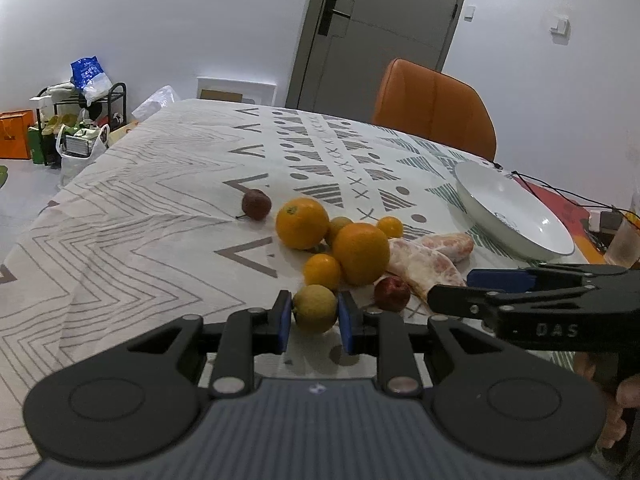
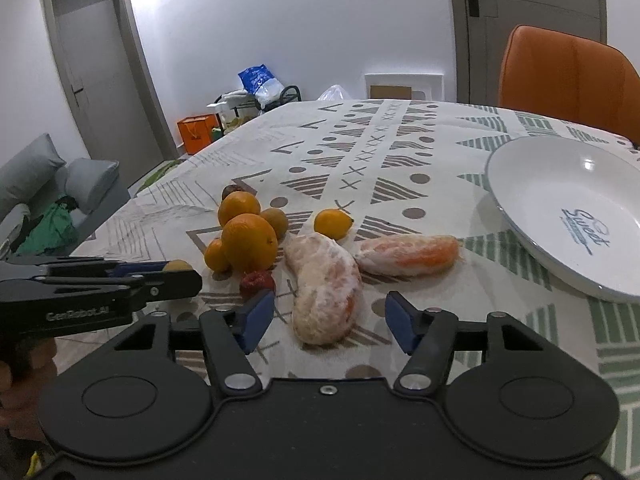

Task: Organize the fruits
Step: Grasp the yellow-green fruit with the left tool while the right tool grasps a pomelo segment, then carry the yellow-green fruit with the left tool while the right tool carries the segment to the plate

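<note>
While my left gripper (image 1: 314, 320) pinches a yellow-green fruit (image 1: 315, 307) on the patterned tablecloth (image 1: 140, 200), my right gripper (image 2: 330, 322) stands open around a peeled citrus segment (image 2: 324, 292), pads clear of it.

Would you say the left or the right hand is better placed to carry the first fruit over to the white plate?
Left. Its fingers are already shut on the yellowish fruit; the right gripper only straddles the peeled segment, open. The white plate is empty.
</note>
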{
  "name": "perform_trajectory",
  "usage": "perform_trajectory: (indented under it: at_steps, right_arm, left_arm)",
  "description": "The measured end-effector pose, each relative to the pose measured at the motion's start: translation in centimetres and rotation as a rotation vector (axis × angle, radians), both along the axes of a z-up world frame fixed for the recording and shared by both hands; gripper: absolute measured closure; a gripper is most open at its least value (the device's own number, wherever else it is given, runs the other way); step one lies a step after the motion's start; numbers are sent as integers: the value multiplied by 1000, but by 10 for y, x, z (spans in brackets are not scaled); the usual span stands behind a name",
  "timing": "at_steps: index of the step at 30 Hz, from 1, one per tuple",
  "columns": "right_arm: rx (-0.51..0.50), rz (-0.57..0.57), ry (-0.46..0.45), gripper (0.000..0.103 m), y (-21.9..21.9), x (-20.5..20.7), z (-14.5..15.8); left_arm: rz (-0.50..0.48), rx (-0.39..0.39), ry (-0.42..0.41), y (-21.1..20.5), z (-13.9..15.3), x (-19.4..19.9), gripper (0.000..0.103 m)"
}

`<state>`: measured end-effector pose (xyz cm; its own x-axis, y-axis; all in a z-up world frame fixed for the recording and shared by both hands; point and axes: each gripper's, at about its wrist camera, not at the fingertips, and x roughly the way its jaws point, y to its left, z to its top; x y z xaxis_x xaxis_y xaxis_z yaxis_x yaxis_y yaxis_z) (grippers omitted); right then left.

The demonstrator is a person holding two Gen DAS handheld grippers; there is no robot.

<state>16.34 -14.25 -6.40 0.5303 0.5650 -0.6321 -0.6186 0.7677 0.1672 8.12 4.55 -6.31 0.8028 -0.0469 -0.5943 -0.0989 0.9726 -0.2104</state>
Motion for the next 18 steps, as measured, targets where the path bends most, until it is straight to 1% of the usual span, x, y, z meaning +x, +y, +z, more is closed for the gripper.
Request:
perform_trajectory:
  at_steps: [4, 7, 9, 10, 11, 12, 15, 18]
  right_arm:
    - [-29, 3, -4, 47, 10, 3, -4]
    - [-60, 1, -31, 48, 18, 1, -5]
    - [-73, -2, -46, 51, 21, 1, -6]
    - [-87, -5, -61, 59, 23, 0, -7]
    - [-107, -11, -79, 64, 25, -3, -7]
    - [-121, -15, -93, 64, 26, -4, -7]
    - [-74, -17, -71, 66, 21, -7, -5]
    - [-42, -32, -73, 66, 13, -10, -2]
  left_arm:
    - [8, -6, -8, 5, 1, -1, 80]
    - [12, -12, -8, 9, 1, -1, 80]
    - [13, -15, -2, 11, 0, -1, 80]
    - [12, -14, 2, 11, -1, 0, 80]
    - [11, -11, 7, 11, -1, 1, 80]
    - [9, -8, 11, 10, -2, 2, 80]
    - [-2, 5, 14, 3, 0, 5, 80]
    - [-11, 8, 11, -2, 2, 6, 80]
